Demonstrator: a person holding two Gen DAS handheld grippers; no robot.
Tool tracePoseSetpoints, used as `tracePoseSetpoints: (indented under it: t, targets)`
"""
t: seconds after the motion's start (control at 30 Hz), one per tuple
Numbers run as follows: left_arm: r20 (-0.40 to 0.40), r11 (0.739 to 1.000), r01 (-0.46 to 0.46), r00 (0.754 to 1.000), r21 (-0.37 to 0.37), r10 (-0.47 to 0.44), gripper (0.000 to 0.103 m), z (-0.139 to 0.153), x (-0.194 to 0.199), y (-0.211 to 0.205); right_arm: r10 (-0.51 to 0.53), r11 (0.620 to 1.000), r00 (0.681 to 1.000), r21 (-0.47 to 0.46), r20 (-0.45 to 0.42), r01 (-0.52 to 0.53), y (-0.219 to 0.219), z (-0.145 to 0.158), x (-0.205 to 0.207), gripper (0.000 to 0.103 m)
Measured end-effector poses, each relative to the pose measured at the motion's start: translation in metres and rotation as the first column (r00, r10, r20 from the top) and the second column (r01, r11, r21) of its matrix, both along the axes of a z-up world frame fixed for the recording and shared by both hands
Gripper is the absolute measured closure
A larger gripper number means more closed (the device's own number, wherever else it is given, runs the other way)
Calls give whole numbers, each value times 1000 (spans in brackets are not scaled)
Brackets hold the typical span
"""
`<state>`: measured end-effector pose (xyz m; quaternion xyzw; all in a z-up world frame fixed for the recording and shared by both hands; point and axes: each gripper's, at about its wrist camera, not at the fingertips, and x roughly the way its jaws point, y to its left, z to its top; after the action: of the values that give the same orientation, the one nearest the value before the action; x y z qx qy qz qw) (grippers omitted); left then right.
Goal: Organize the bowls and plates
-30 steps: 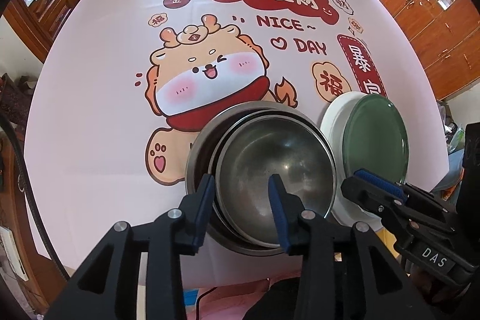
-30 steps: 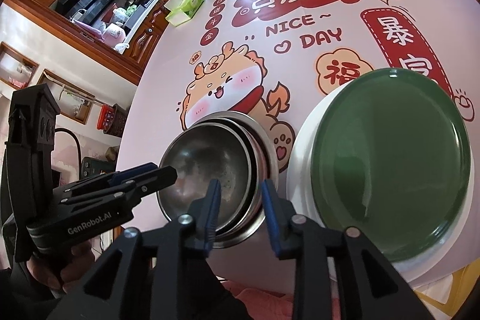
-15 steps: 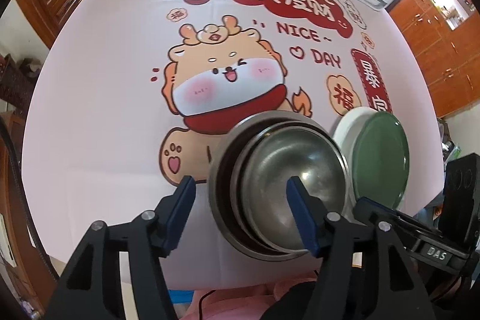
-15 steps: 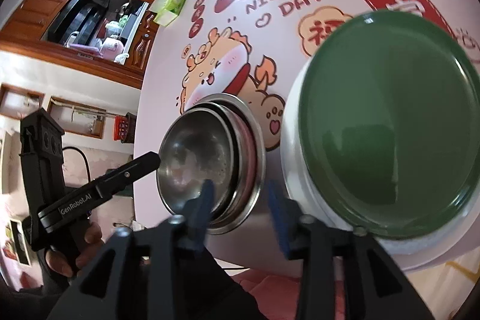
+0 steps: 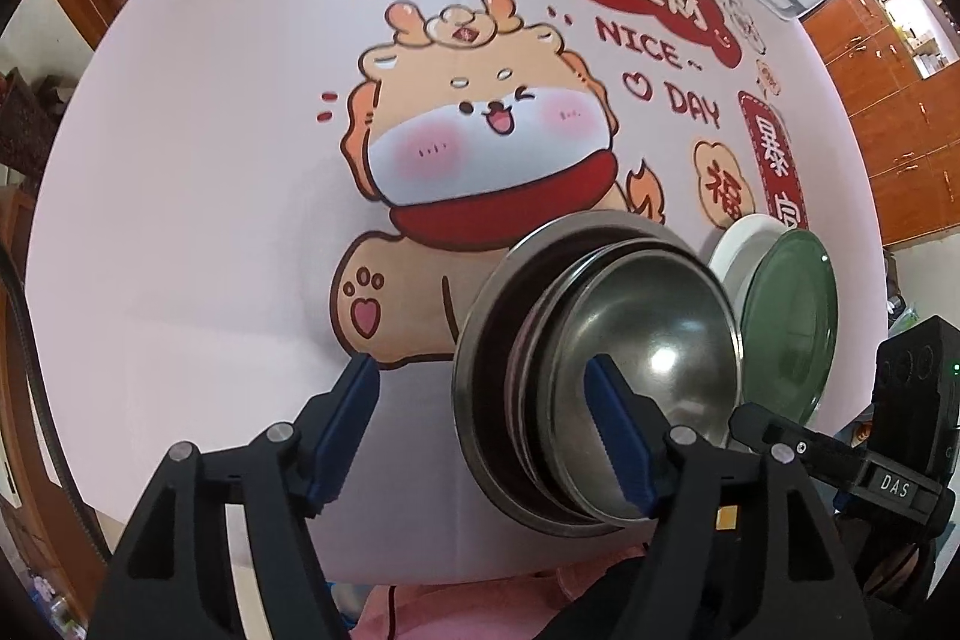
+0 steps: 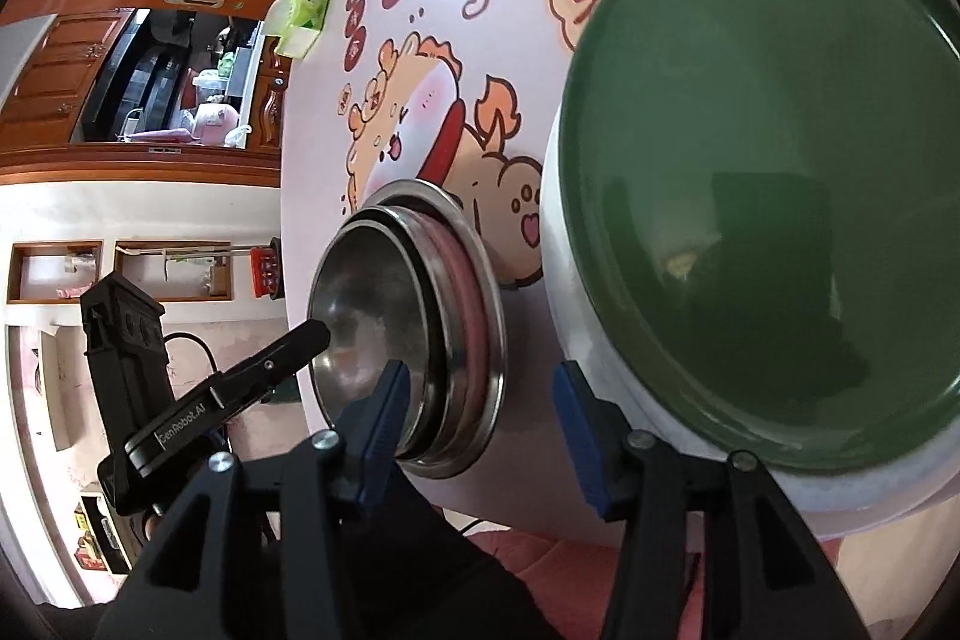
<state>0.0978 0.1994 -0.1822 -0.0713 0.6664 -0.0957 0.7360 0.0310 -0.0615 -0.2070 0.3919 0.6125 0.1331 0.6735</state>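
Left gripper (image 5: pixel 480 424) jaws have just been opening and stand wide, nothing pinched: one blue pad over bare tablecloth (image 5: pixel 180 196) left of the steel bowl stack (image 5: pixel 600 370), the other pad over the top bowl's inside. Stack is nested (three rims visible) at the table's near edge. Just right of the stack: green plate (image 5: pixel 792 322) on a white plate (image 5: pixel 735 244). Right gripper (image 5: pixel 840 460) pokes in right of the stack, below the plates.
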Motion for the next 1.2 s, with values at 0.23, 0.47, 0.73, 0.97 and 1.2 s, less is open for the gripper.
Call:
tracePoseSetpoints:
  t: [0.23,0.47,0.73,0.97,1.2]
  targets:
    - [-74,1000,4,997,-12,-5,33,-22,3,-1,-7,999,999,50,-38,9,-1,-10,5,53]
    - [-102,1000,20,995,-12,-21,34,-32,5,-3,0,998,998,67,-70,5,2,-18,10,53]
    - [-120,999,49,992,-7,-50,35,-40,8,-10,14,998,997,65,-81,-9,5,-20,16,53]
    - [-124,997,68,990,-22,-70,41,-43,13,-17,14,998,996,63,-85,-9,5,-19,17,53]
    - [-120,997,74,990,-37,-78,47,-43,15,-21,21,997,997,76,-70,-16,4,-17,21,65]
